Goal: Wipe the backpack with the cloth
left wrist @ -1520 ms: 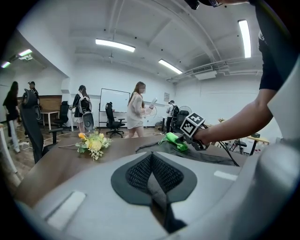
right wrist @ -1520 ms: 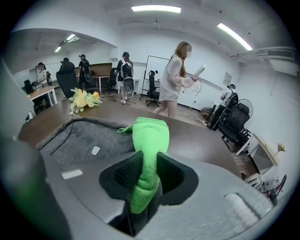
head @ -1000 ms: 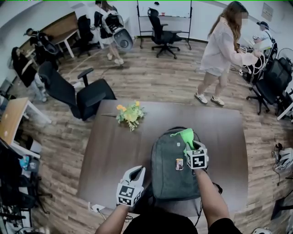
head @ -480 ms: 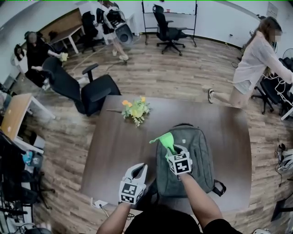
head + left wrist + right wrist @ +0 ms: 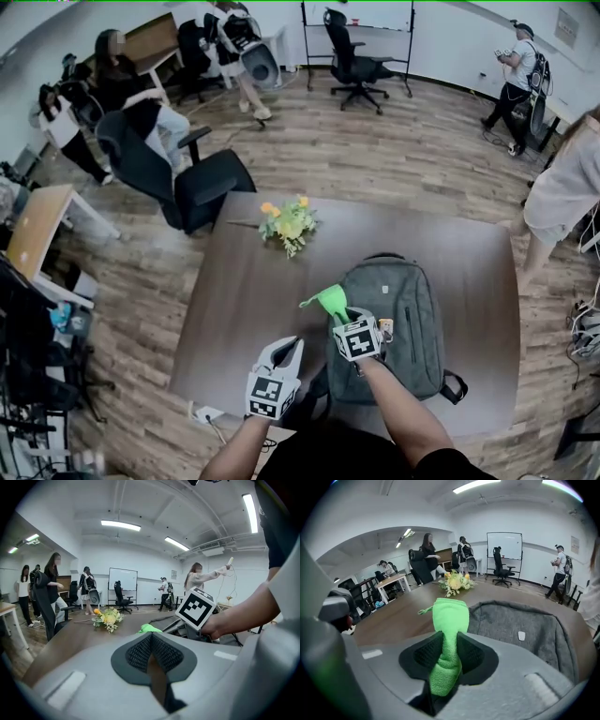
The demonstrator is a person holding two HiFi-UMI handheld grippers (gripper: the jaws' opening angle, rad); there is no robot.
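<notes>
A grey backpack (image 5: 398, 323) lies flat on the brown table (image 5: 244, 291), right of centre. My right gripper (image 5: 342, 317) is shut on a green cloth (image 5: 330, 301), which sticks out over the backpack's left edge. In the right gripper view the cloth (image 5: 449, 620) is pinched between the pads, with the backpack (image 5: 525, 630) to its right. My left gripper (image 5: 281, 354) hangs near the table's front edge, left of the backpack, jaws shut on nothing. In the left gripper view the cloth (image 5: 149, 628) shows beyond the shut pads.
A bunch of yellow flowers (image 5: 289, 222) lies on the table's far side. A black office chair (image 5: 183, 183) stands at the far left corner. A person (image 5: 562, 187) stands right of the table, and several others are further back in the room.
My right gripper has carried the cloth leftward and nearer across the backpack, from its upper middle to its left edge. The left gripper has barely moved. The person on the right has walked off rightward.
</notes>
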